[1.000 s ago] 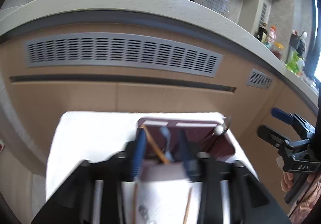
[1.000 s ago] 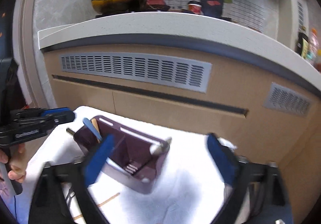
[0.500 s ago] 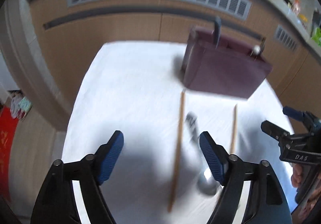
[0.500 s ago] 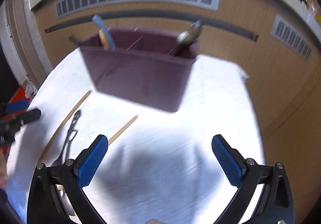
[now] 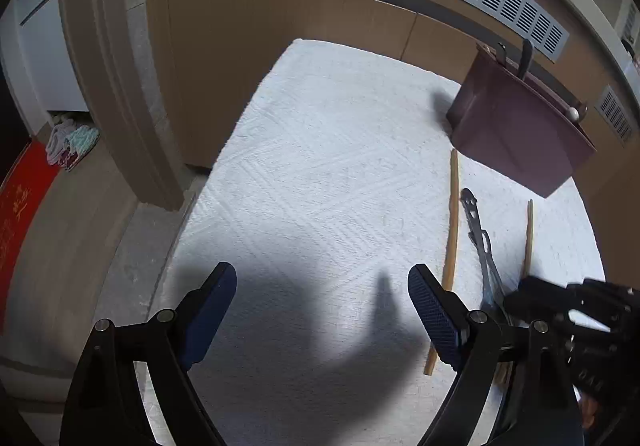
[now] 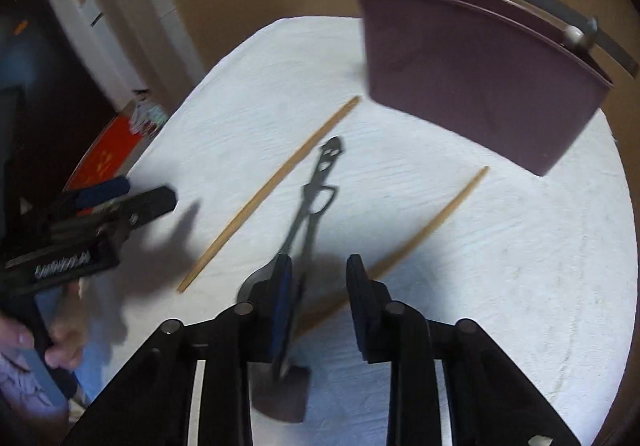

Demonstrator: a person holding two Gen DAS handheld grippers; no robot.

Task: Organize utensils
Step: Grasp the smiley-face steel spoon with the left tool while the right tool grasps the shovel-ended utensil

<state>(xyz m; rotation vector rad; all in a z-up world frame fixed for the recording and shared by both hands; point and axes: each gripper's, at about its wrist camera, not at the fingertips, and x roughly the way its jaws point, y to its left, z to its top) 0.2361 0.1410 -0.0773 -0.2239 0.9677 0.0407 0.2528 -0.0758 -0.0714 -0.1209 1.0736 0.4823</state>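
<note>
White cloth [image 6: 500,266] covers the table, with a purple utensil holder [image 6: 480,86] at its far side. Right gripper [image 6: 320,286] is closing around the metal spoon [image 6: 316,198] between two chopsticks [image 6: 272,182], not yet pressing; left gripper [image 5: 320,310] opens wide, holding nothing.

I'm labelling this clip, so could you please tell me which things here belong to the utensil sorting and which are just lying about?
Part of the job:
- maroon utensil holder
- left chopstick
- right chopstick
- grey metal spoon
- right hand-held gripper, jaws closing around the spoon

Lying about:
- white cloth
- red mat
- bundle of rags
</note>
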